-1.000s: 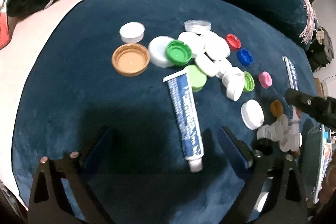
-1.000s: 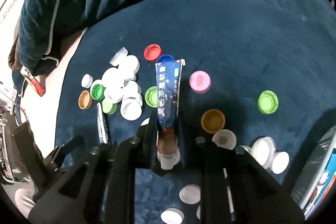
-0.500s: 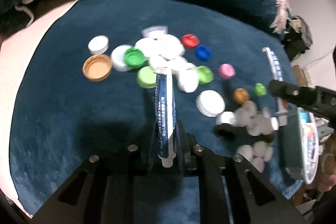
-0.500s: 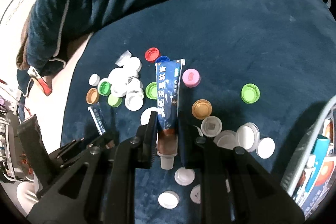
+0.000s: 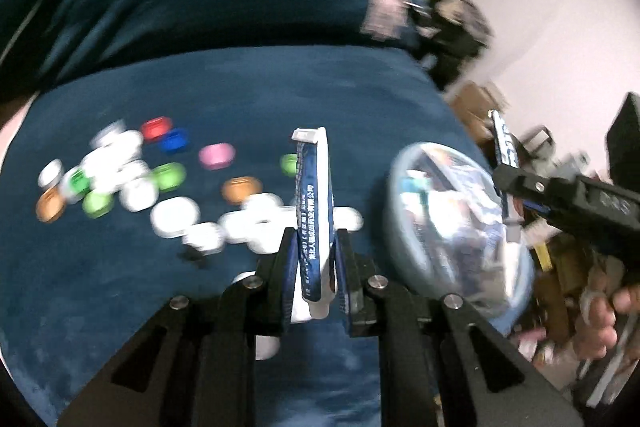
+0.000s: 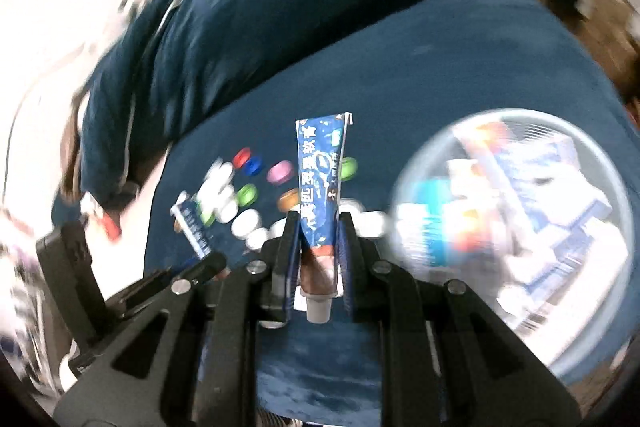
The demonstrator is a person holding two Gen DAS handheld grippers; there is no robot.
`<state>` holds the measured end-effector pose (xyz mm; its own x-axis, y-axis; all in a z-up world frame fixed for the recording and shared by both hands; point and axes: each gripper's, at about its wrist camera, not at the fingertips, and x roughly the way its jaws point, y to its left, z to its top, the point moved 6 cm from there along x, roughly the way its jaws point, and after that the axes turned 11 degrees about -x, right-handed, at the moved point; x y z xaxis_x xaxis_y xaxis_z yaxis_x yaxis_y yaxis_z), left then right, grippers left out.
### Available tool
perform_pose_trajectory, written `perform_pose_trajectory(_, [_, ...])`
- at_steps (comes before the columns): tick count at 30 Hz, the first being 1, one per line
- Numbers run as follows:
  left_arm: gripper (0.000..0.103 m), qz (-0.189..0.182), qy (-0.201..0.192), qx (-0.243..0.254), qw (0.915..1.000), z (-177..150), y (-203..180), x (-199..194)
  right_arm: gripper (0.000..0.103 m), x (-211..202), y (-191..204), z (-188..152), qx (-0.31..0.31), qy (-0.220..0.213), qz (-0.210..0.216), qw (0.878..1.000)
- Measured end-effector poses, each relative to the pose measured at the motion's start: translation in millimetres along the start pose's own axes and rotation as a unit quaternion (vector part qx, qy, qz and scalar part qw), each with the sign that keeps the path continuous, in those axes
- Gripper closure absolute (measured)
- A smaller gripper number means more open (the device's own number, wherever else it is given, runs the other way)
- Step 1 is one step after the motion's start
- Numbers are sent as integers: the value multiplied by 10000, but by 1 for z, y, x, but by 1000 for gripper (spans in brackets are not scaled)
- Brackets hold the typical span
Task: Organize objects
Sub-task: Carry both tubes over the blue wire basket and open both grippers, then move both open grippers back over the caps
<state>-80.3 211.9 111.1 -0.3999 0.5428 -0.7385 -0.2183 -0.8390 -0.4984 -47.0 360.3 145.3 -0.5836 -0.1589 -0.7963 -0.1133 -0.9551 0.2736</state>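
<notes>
Left wrist view: left hand-held gripper (image 5: 314, 267) is clamped on a blue toothpaste tube (image 5: 313, 211) jutting forward between its fingers.

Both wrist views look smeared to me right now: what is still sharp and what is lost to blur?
Left wrist view: the tube in the left gripper is crisp, while the bottle caps and the basket are streaked by motion blur. Right wrist view: the toothpaste tube in the right gripper reads clearly; the basket's contents and the blanket's edge smear, and fisheye bending curves everything.
</notes>
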Motion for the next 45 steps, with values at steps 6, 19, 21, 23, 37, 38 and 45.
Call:
perform_pose_trajectory(6, [86,-552,390,487,9965,-14,-90,25,84,-49,-104,-14,1193,-367,-730,9895])
perform_pose_trajectory(19, [2,280,266,936,9949,-21,-91,31,33,-44,-146,-29,1840,-155,-943,9783])
perform_pose_trajectory(21, [1,537,204,772,9954,-14,-63,21,22,-42,-139,-26,1705,-185,-941,9807])
perform_pose_trajectory(23, [1,758,128,601,9952,-8,-38,9,17,-40,-125,-20,1548,-218,-879,9838])
perform_pose_trajectory(37, [1,1668,-37,-783,9829,0,158,-40,10,55,26,6,-419,266,-483,9976])
perform_pose_trajectory(38, [1,1662,-19,-914,9818,-2,170,-41,10,65,36,5,-541,363,-429,9970])
perform_pose_trajectory(45, [1,1851,-93,-1400,9726,-6,228,-53,10,134,109,-7,-1168,1140,86,9866])
